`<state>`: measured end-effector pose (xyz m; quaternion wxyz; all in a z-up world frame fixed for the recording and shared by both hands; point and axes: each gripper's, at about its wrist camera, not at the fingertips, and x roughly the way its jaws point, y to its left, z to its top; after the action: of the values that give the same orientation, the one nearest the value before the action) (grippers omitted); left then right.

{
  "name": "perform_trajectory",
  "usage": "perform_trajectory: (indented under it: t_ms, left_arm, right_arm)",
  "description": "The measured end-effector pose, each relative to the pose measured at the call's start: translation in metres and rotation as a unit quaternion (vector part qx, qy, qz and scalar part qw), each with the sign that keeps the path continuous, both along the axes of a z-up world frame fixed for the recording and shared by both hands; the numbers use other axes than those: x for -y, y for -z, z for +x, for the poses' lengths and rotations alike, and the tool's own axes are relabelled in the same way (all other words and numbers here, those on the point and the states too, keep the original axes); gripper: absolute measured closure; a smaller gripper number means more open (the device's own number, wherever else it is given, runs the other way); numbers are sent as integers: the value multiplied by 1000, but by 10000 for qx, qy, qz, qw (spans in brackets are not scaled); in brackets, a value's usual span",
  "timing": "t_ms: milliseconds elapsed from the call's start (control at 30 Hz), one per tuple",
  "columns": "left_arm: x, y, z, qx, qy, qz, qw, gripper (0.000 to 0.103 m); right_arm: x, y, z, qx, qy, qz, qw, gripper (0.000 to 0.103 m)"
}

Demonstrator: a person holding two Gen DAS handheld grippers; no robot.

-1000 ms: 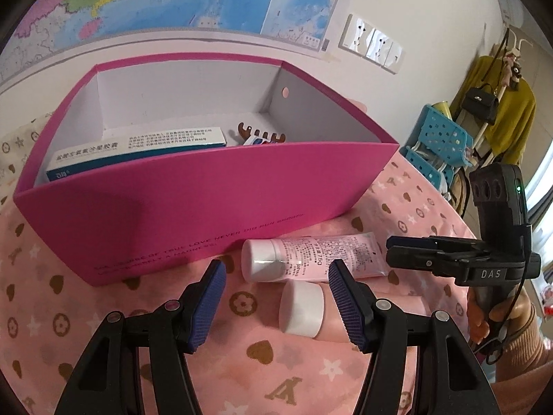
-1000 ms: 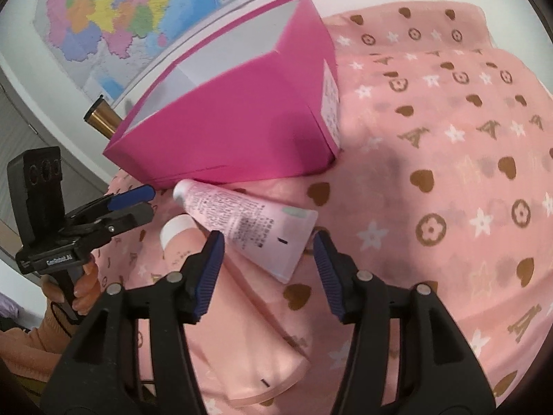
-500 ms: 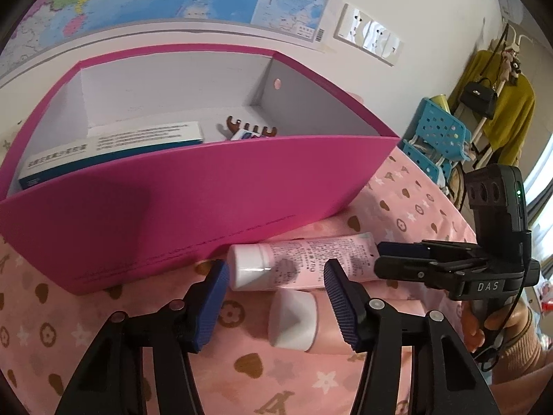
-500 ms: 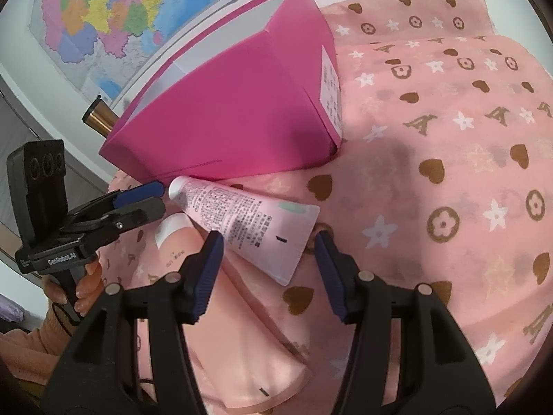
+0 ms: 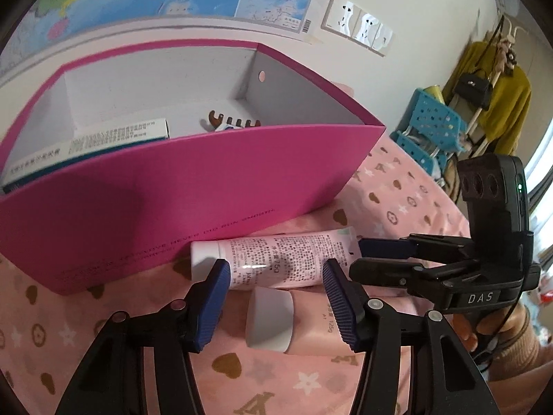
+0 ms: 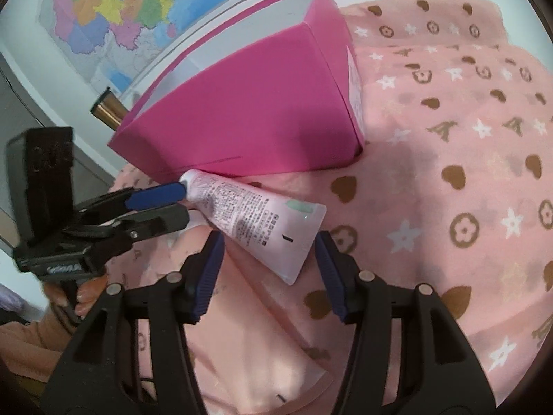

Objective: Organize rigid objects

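Tubes lay on the pink patterned cloth [image 5: 397, 193] before both grippers. The left gripper [image 5: 274, 271], its jaws just having narrowed yet clear of anything, straddled the white-capped peach tube [image 5: 276, 321]; the right gripper [image 6: 269, 249] stood apart around the crimped end of the pink printed tube [image 6: 255, 221], marked "75g". Just behind stood the magenta box [image 5: 193, 204], holding a medicine carton [image 5: 86, 145] and a half-hidden brown hair claw [image 5: 228, 122]. "DAS" showed on the right gripper's body.

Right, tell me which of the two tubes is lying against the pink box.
The smaller pale pink tube covered in printed text, with its side along the pink box. The bigger peach tube, with the wide white cap, lies nearer the camera, away from the box.
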<state>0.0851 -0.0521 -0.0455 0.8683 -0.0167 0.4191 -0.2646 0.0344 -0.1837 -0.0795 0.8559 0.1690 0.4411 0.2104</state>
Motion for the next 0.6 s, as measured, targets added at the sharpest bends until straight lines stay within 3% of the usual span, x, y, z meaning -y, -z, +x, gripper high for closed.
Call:
perform_trajectory:
  t_ms: [133,300,600]
  left_arm:
    - [-13,-6,-1,188,-205,30,9996,47]
    - [-25,2,10,63,-464,155,9988,47]
    - [-13,13,13,-117,-238,126,9996,47]
  right_arm:
    - [7,3,0,-84,71,105,9999,46]
    - [6,3,-1,-69,66,89,9999,46]
    - [2,4,1,-14,44,56,10000,44]
